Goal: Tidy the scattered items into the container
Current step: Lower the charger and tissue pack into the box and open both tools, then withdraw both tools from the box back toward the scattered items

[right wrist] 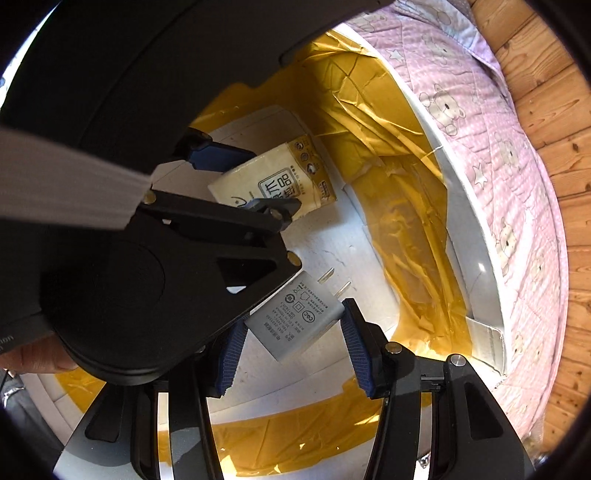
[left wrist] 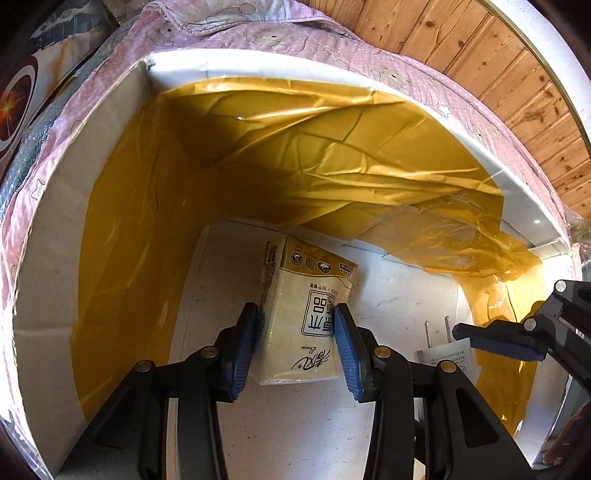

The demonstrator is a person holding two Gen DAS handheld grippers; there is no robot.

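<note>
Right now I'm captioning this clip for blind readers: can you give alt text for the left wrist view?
The left tool grips a cream tissue pack between its blue pads, just above the white floor of a cardboard box lined with yellow tape. At right, the right tool reaches in beside a white charger plug; pink bear-print fabric surrounds the box.
</note>
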